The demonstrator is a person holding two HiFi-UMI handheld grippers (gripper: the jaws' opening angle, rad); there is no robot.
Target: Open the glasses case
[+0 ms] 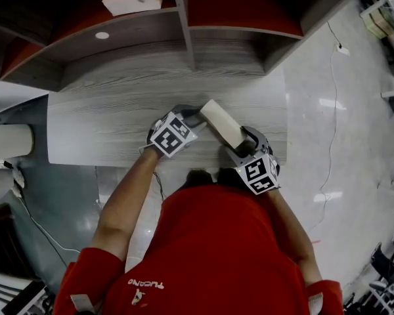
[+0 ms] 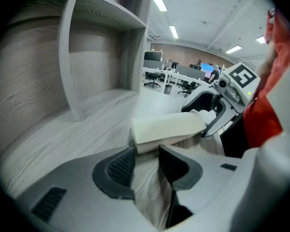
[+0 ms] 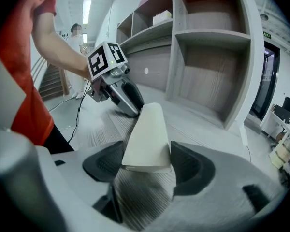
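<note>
The cream glasses case (image 1: 222, 122) lies shut on the worktop (image 1: 105, 123), one end between my right gripper's (image 3: 146, 161) unclenched jaws. My left gripper (image 2: 147, 153), also released, sits at the other end. I should pin the base and catch the lid's seam.

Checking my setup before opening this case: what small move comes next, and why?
Probably close the right gripper on the glasses case: its end sits between open jaws, unclamped on the table, while the left gripper, also open, is at the other end.
</note>
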